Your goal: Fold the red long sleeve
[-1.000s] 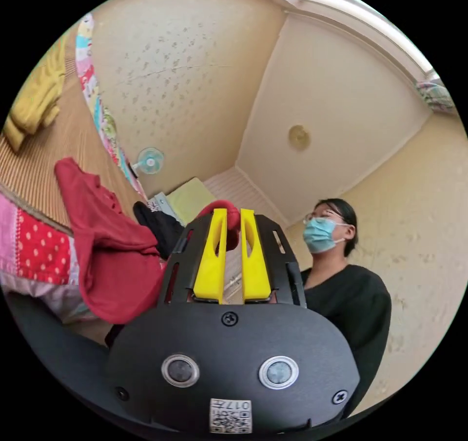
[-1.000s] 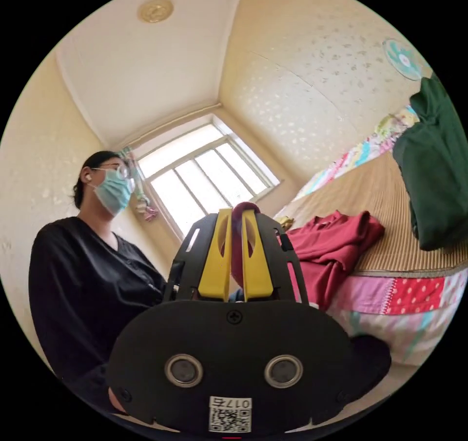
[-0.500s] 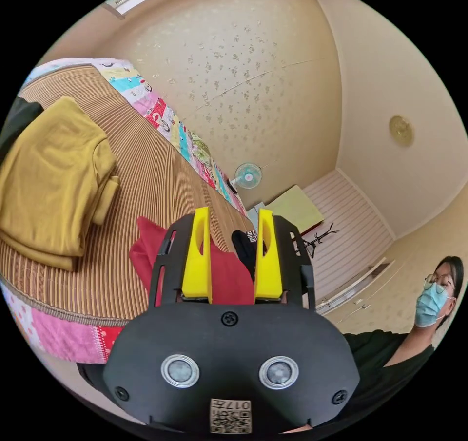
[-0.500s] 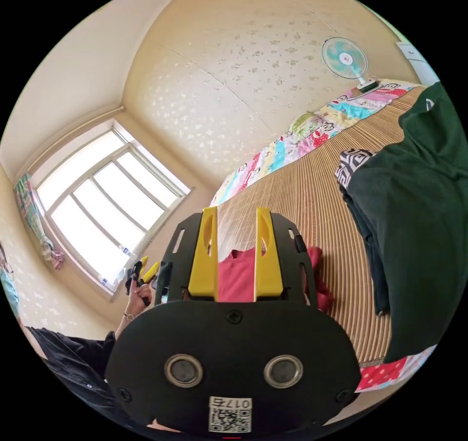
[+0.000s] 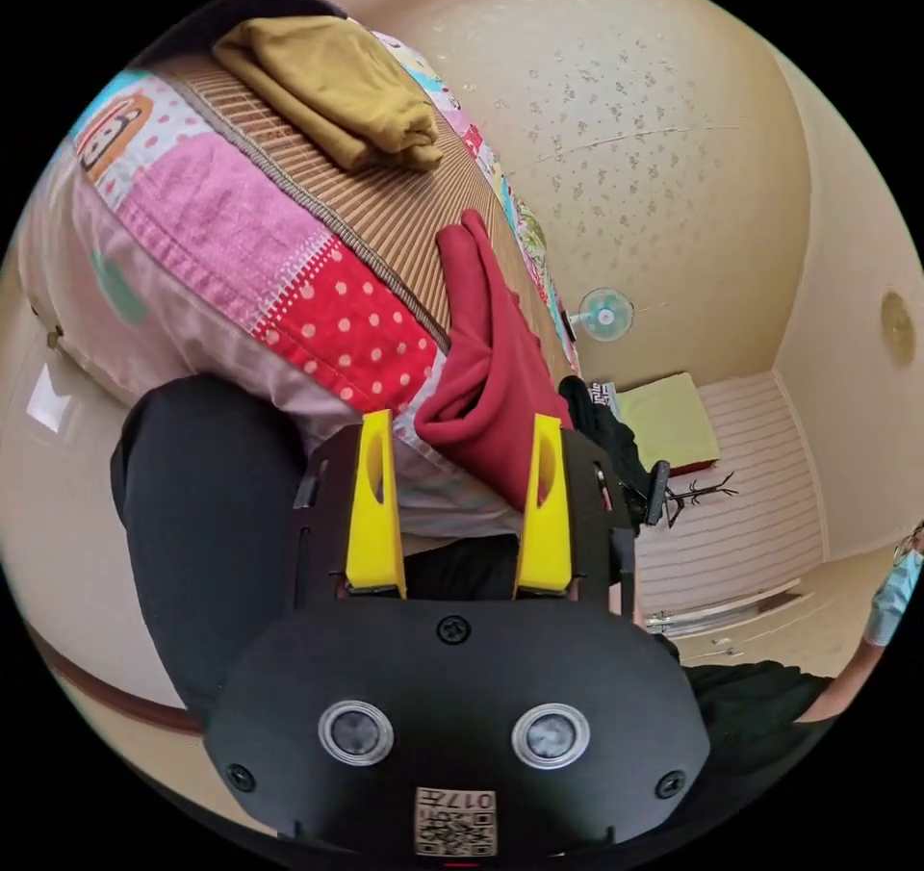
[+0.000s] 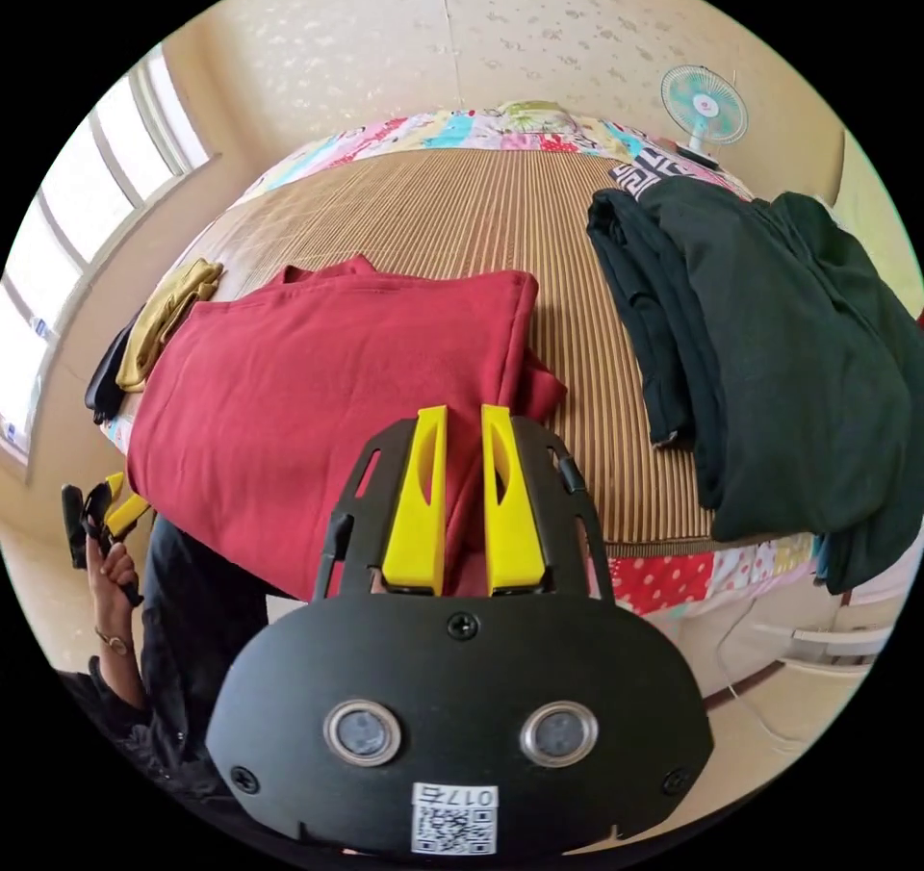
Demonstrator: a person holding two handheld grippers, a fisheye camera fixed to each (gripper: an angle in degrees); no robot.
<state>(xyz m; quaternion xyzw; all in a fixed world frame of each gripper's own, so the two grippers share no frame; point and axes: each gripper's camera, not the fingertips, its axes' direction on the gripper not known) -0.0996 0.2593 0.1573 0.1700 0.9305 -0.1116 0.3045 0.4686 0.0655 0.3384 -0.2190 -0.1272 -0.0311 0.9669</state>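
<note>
The red long sleeve (image 6: pixel 327 380) is being seen in the right gripper view spread across the near part of a woven bed mat (image 6: pixel 452 207), with its near edge hanging over the side of the bed. In the left gripper view the same garment (image 5: pixel 491 361) is being seen edge-on, draping from the mat (image 5: pixel 385 207) down over the patchwork quilt (image 5: pixel 241 245).

The right gripper (image 6: pixel 464 428) is being held over the garment's near right corner. Its yellow jaws are standing close together with a narrow gap, and red cloth is showing in that gap; whether both jaws are pressing on the cloth cannot be told.

The left gripper (image 5: pixel 460 438) is being held with its jaws wide apart. The hanging red cloth is lying beyond them, and nothing is being gripped. This gripper (image 6: pixel 101 515) is also being seen in the person's hand (image 6: pixel 114 573) at the lower left of the right gripper view.

A folded mustard garment (image 5: pixel 337 82) is lying on the mat well apart from the red one. A pile of dark green clothing (image 6: pixel 789 332) is lying to the other side. A small fan (image 6: pixel 705 106) is standing beyond the bed, against the wall.
</note>
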